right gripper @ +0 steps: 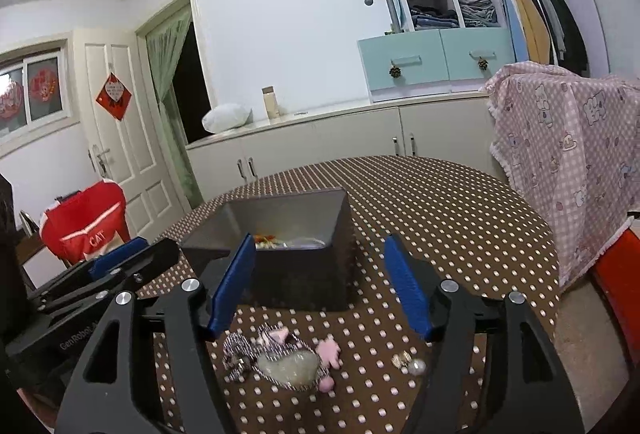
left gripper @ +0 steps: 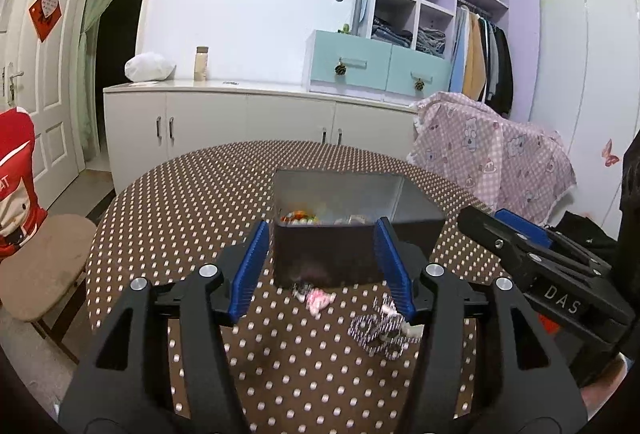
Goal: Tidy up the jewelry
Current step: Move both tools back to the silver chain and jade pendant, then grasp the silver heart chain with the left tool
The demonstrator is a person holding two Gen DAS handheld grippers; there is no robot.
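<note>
A round table (left gripper: 168,194) with a brown cloth dotted white carries a dark open box (left gripper: 332,246). The box stands near the middle of the table and holds coloured beads (left gripper: 299,217) along with other pale pieces too small to identify.

Left gripper (left gripper: 322,230): jaws stand apart, blue pads either side of the box's front wall as seen from its own camera. Nothing is pressed between them; whether the pads touch the box cannot be told.

Right gripper (right gripper: 320,246): jaws likewise apart and empty, framing the near right corner of the box from its own camera. In the left wrist view it enters from the right edge, beside the box.

Loose jewelry lies on the cloth in front of the box, outside it. A pink hair clip (left gripper: 318,301) sits just before the box's front wall. A black-and-white patterned bow (right gripper: 240,354) lies next to a pale translucent heart-shaped piece (right gripper: 290,368), touching or overlapping it. A small pink charm (right gripper: 330,352) is just beside the heart. Small metallic earrings (right gripper: 408,362) lie apart to the right.

A chair (left gripper: 44,258) with a red cover stands left of the table.
</note>
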